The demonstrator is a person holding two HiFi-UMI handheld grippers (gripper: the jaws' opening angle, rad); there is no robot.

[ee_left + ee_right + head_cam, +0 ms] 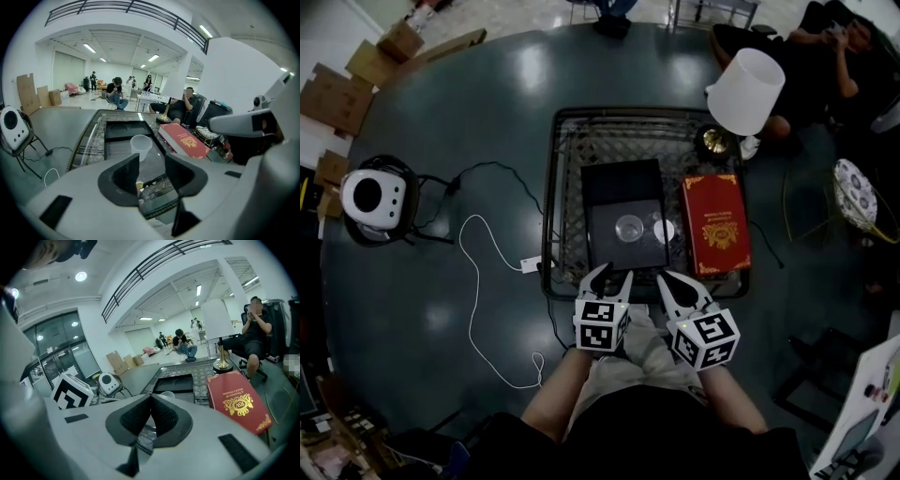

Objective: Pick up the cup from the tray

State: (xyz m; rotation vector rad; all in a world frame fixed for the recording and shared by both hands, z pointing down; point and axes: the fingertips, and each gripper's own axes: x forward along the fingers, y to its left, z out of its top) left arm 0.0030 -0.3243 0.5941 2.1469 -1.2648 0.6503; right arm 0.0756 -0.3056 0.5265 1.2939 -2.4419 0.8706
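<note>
A clear plastic cup [629, 228] stands upright on the near half of a black tray [614, 183], which lies on a glass-topped table with a metal frame [565, 187]. The left gripper view shows the cup [140, 146] on the tray [123, 131] just beyond my left gripper [151, 161]. That gripper is open, with nothing between its pads. My left gripper [612, 275] and right gripper [678, 283] hover side by side at the table's near edge, short of the tray. My right gripper [151, 399] is shut and empty, and the cup's rim [167, 394] peeks over it.
A red book [715, 223] lies right of the tray. A lamp with a white shade [745, 91] stands at the table's far right corner. On the floor to the left are a white device [371, 200] and its cable [478, 281]. A person sits at the far right.
</note>
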